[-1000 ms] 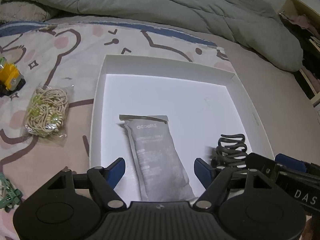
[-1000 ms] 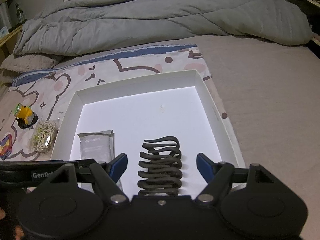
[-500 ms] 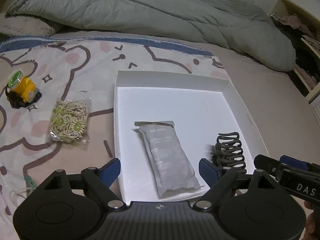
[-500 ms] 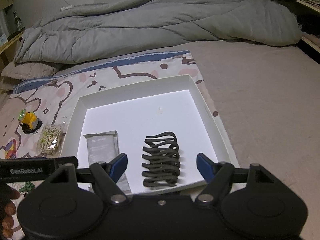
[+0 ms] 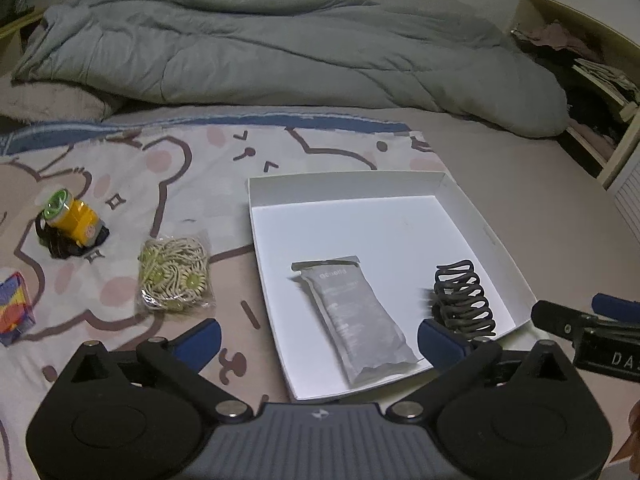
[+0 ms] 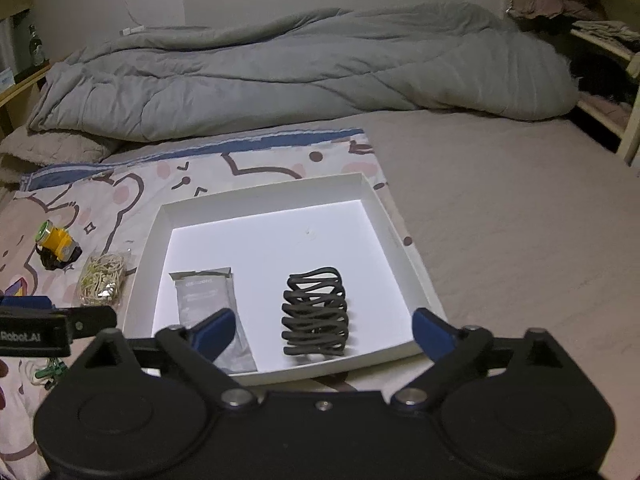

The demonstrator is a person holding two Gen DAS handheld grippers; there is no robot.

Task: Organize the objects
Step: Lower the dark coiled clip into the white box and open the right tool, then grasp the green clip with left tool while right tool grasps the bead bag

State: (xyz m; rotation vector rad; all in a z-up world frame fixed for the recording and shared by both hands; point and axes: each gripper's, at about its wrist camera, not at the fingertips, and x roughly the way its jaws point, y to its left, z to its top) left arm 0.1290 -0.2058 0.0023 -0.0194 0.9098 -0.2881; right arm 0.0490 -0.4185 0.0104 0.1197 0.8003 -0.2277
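Note:
A white shallow box (image 5: 348, 186) (image 6: 264, 200) lies on the bed. In it are a grey foil pouch (image 5: 354, 314) (image 6: 208, 292) and a black hair claw clip (image 5: 462, 298) (image 6: 316, 312). Left of the box lie a bag of cream hair ties (image 5: 174, 276) (image 6: 102, 278), a yellow toy (image 5: 70, 222) (image 6: 56, 242) and a colourful small box (image 5: 14, 312). My left gripper (image 5: 320, 338) is open and empty, above the box's near left corner. My right gripper (image 6: 324, 330) is open and empty, above the box's near edge.
A grey duvet (image 5: 280, 52) is heaped across the back of the bed. A cartoon-print sheet (image 5: 132, 168) lies under the loose things. Shelves with clothes (image 5: 592, 76) stand at the right. A small green item (image 6: 50, 372) lies at the left, behind the left gripper.
Both grippers have pulled back and up from the box, so more of the bed shows. The pouch and the claw clip stay in the box.

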